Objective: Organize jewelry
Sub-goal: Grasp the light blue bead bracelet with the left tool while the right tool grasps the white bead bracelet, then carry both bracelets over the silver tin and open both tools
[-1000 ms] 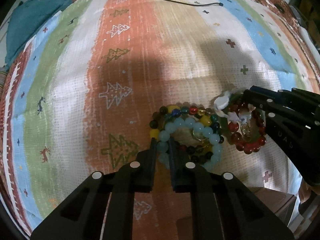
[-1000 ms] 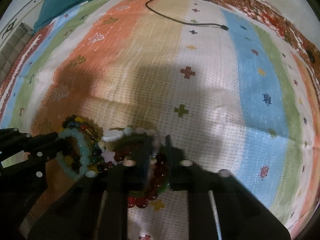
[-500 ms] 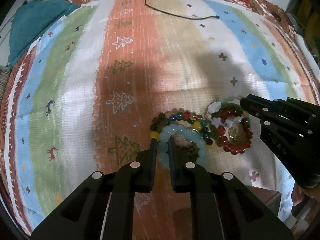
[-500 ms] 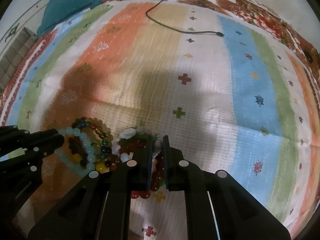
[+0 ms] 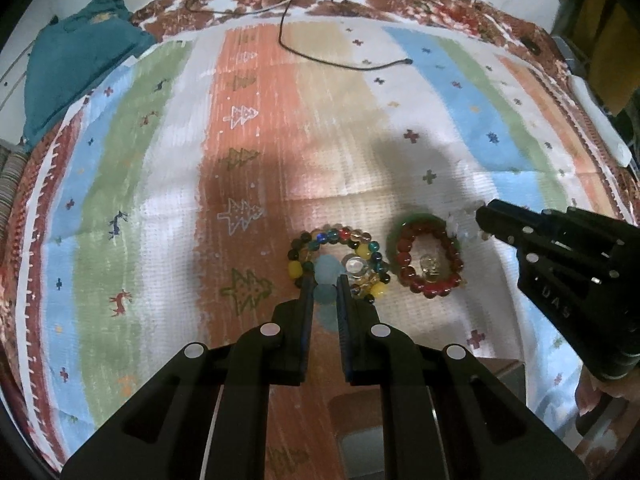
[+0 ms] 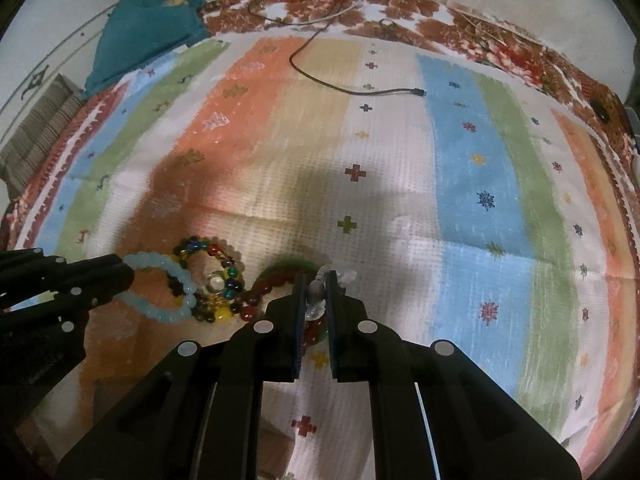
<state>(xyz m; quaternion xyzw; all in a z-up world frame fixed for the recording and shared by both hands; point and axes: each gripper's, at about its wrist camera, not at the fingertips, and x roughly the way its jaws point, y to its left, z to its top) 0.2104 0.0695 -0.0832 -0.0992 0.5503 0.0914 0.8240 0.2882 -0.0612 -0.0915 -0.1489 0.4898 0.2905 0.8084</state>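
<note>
Striped blanket (image 5: 360, 152) fills both views; tree and cross motifs, a dark cable (image 5: 320, 56) across its upper centre, a teal cloth (image 5: 76, 64) at upper left.

Left gripper (image 5: 323, 280), bottom centre of the left wrist view: jaws nearly together, clamped on the pale blue bead bracelet (image 5: 326, 270), whose beads show between the fingertips. In the right wrist view that bracelet (image 6: 168, 292) hangs as a full loop from the left gripper's tip (image 6: 124, 276) at left of frame.

Right gripper (image 6: 316, 280), bottom centre of its own view: jaws nearly together, pinching a white bead bracelet (image 6: 314, 294); a few pale beads stick out right of the tips. In the left wrist view the gripper (image 5: 484, 220) enters from the right, white beads at its tip.

On the blanket: multicoloured bead bracelet (image 5: 340, 256) just beyond the left fingertips, a clear ring-like piece (image 5: 354, 266) inside it. Dark red bead bracelet (image 5: 430, 260) just right of it, green band along its upper edge, between the two grippers.
</note>
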